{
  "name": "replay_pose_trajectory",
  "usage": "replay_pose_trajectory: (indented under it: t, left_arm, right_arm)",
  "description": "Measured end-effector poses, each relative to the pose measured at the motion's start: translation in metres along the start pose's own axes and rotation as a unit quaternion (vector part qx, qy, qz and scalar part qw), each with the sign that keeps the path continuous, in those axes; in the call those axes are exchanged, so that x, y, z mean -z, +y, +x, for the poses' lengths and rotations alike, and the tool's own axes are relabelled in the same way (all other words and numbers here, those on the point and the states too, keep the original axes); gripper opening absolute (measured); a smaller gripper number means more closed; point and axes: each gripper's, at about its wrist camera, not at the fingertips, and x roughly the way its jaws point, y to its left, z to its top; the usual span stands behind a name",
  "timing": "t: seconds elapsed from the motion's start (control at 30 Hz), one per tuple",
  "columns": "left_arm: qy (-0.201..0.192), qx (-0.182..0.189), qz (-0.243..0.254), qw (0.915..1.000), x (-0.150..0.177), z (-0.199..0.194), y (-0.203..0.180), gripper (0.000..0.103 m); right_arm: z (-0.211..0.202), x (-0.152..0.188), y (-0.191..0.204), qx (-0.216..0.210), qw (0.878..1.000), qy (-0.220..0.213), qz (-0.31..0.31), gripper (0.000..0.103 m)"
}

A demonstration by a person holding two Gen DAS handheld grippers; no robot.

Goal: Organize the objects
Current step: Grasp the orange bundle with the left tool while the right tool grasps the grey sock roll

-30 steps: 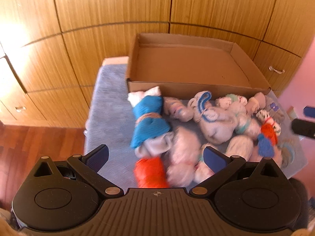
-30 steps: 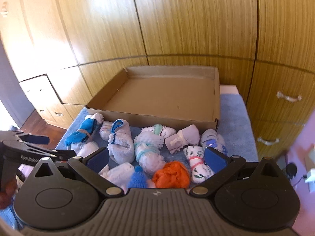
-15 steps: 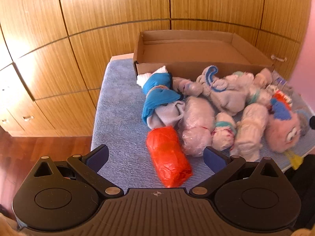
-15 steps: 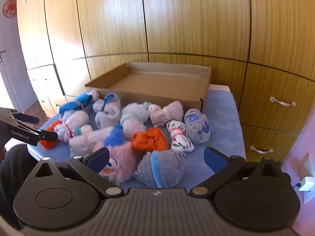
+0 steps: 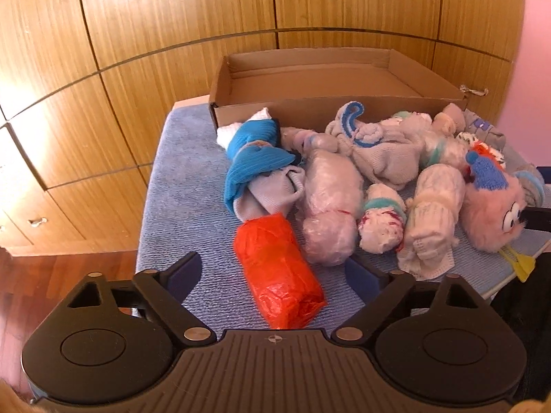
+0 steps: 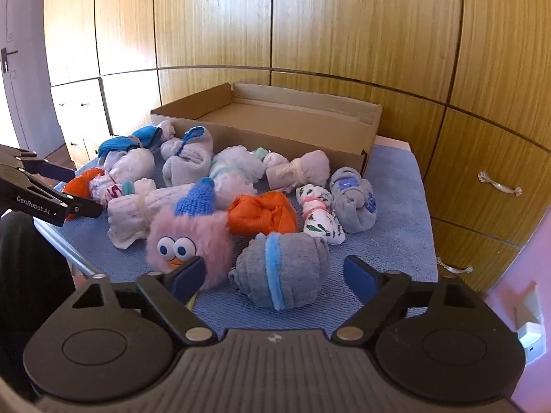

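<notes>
Two bundles sit right in our jaws' paths: the orange roll (image 5: 279,275) between the left gripper (image 5: 275,275) fingers, and the grey roll w/ blue band (image 6: 280,270) between the right gripper (image 6: 275,275) fingers. Both lie on the blue cloth (image 5: 186,206), nearest us in the pile, w/ the cardboard box (image 6: 261,137) behind, nothing showing in it.

What changed: a sec ago we were higher, looking down into the box w/ the pile small and blurred below; both grippers have since dropped toward the cloth, so each roll now fills the gap. Both sets of jaws, wide a moment back, are closing now, but pads aren't pressing yet; neither roll is grasped. We read that as approach done, pick starting; nothing's been boxed yet, so the task is barely begun.

Orange roll's long axis runs from lower right near us up-left toward the pile, so the pads cross it roughly square but a bit skewed. Its far end butts the grey-and-blue sock bundle (image 5: 261,179).

Grey roll is squat; its blue band runs roughly top to bottom, and its long axis is hard to call. The pink fuzzy toy (image 6: 189,237) sits just beside it, against our left pad, so it may get nudged.
</notes>
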Motion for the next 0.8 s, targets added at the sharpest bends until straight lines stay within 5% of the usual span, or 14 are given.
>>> replay_pose_trajectory:
  t: [0.1, 0.27, 0.5, 0.8]
  left_arm:
    - [0.001, -0.002, 0.004, 1.0000, 0.000, 0.001, -0.002, 0.088]
    - [0.000, 0.016, 0.002, 0.9999, 0.000, 0.003, -0.002, 0.072]
    - [-0.005, 0.034, -0.009, 0.9994, 0.001, 0.000, 0.005, 0.044]
    - [-0.005, 0.027, -0.007, 0.9996, 0.004, -0.006, 0.011, 0.042]
  right_arm:
    - [0.000, 0.000, -0.002, -0.002, 1.000, -0.003, 0.006, 0.079]
    - [0.005, 0.003, -0.008, -0.003, 1.000, 0.001, 0.024, 0.053]
    - [-0.001, 0.005, -0.012, -0.004, 0.999, -0.006, 0.033, 0.050]
    - [-0.010, -0.004, -0.015, 0.000, 0.999, -0.022, 0.034, 0.050]
